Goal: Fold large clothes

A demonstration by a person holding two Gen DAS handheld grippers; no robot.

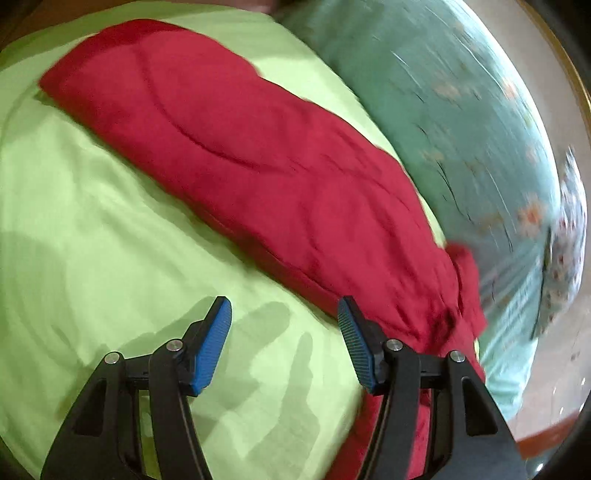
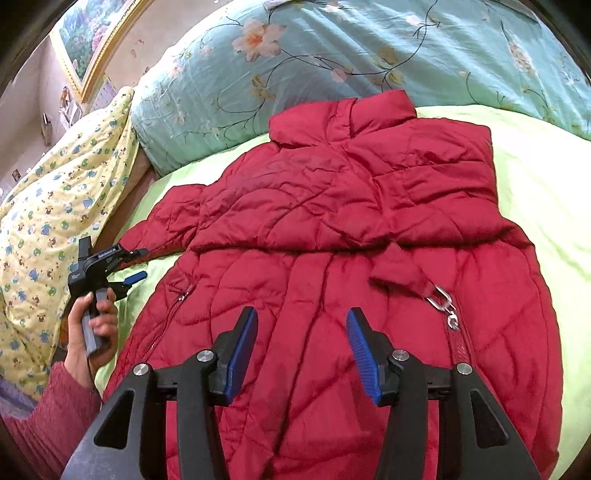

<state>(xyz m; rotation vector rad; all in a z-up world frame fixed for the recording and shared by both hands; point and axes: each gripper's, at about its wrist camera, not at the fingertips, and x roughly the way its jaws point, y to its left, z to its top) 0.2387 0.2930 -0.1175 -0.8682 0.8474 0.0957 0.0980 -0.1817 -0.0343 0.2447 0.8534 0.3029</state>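
Observation:
A red quilted puffer jacket (image 2: 332, 229) lies flat on a lime green sheet (image 2: 535, 192), collar toward the far pillows, one sleeve stretched to the left. A metal clasp (image 2: 441, 301) hangs from a strap on it. My right gripper (image 2: 301, 317) is open, hovering just over the jacket's lower middle. My left gripper (image 1: 284, 306) is open and empty above the green sheet (image 1: 92, 240), just left of the red jacket (image 1: 240, 147), its right finger close to the jacket's edge. In the right wrist view the left gripper (image 2: 129, 269) is at the left sleeve end, held by a hand.
A teal floral pillow or duvet (image 2: 332, 48) lies behind the jacket. A yellow patterned quilt (image 2: 48, 206) lies at the left. A framed painting (image 2: 96, 33) hangs on the wall. The teal bedding (image 1: 461, 129) shows blurred in the left wrist view.

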